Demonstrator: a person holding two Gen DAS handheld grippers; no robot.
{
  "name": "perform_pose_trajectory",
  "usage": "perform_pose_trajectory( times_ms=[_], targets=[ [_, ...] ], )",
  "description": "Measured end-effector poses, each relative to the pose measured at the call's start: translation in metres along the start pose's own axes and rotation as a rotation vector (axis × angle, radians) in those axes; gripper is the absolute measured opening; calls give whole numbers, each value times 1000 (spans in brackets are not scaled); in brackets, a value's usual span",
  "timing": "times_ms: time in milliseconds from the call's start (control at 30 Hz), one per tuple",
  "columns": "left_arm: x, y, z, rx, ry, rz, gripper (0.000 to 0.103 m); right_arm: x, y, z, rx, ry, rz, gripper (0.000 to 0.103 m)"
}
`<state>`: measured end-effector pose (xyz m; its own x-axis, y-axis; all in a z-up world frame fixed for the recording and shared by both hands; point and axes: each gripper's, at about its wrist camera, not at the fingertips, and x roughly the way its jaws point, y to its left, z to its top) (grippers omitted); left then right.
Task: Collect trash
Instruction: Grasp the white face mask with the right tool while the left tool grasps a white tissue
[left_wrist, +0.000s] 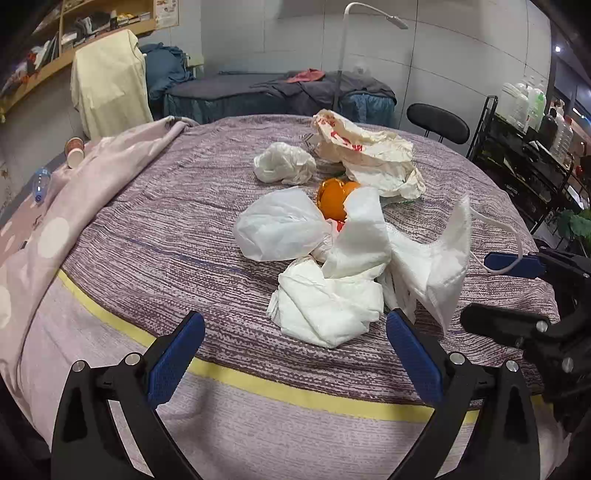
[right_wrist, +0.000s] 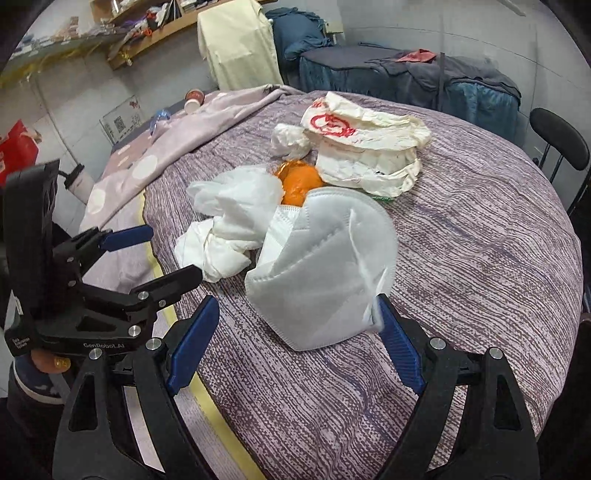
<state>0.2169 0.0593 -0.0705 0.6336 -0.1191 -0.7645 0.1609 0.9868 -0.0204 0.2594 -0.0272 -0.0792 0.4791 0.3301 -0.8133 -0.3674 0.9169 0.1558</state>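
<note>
Both fisheye views are evenly lit by soft, cool indoor light with only faint shadows under the crumpled tissues (left_wrist: 325, 306), sharp at the centre, strongly curved and darkly vignetted toward the edges.

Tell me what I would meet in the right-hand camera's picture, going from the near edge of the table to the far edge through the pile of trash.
Face mask → orange → crumpled paper bag with red print.
</note>
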Motion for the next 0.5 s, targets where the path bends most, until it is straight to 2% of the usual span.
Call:
perform_pose_trajectory(
  times_ms=[33, 133, 167, 200, 233, 300, 400, 500],
  targets=[
    [5, 2, 1, -5, 18, -5, 95, 4, 3, 1, -12, 14, -17, 84],
    [17, 8, 5, -24, 58, -43, 81, 24, 7, 5, -47, 69, -69, 84],
    [19, 10, 5, -31, 64, -50, 72, 31, 7, 6, -53, 82, -90, 84],
    [20, 11, 5, -37, 68, -53, 66, 35, 6, 7, -58, 90, -100, 79],
    [19, 11, 5, -39, 65, -57, 64, 39, 4, 7, -52, 93, -85, 63],
    [14, 11, 3, -37, 47, -70, 47, 40, -1, 7, -35, 100, -59, 44],
    [5, 7, 0, -32, 20, -92, 29, 31, -7, 6, -9, 56, -43, 33],
    [-6, 2, -4, -30, -6, -95, 17, 14, -15, 3, 20, -5, -30, 23]
  ],
)
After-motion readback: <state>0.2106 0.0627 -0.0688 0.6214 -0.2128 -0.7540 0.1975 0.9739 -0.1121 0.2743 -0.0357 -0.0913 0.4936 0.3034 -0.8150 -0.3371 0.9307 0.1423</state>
